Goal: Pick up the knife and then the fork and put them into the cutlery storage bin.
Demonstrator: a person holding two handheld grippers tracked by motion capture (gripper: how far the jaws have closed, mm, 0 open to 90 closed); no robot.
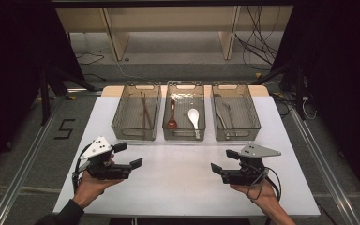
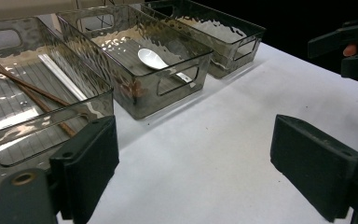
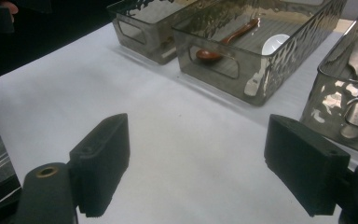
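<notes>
Three clear bins far side holding chopsticks, spoons, cutlery, left gripper and right gripper near, facing inward over white table, jaws wide apart, empty.

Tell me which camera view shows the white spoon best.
The left gripper view: the white spoon lies close, bowl up, in the middle bin. The high view shows it whole but small; the right gripper view catches just its bowl.

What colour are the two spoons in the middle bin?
One reddish-brown spoon, one white spoon; clearest in the high view.
</notes>
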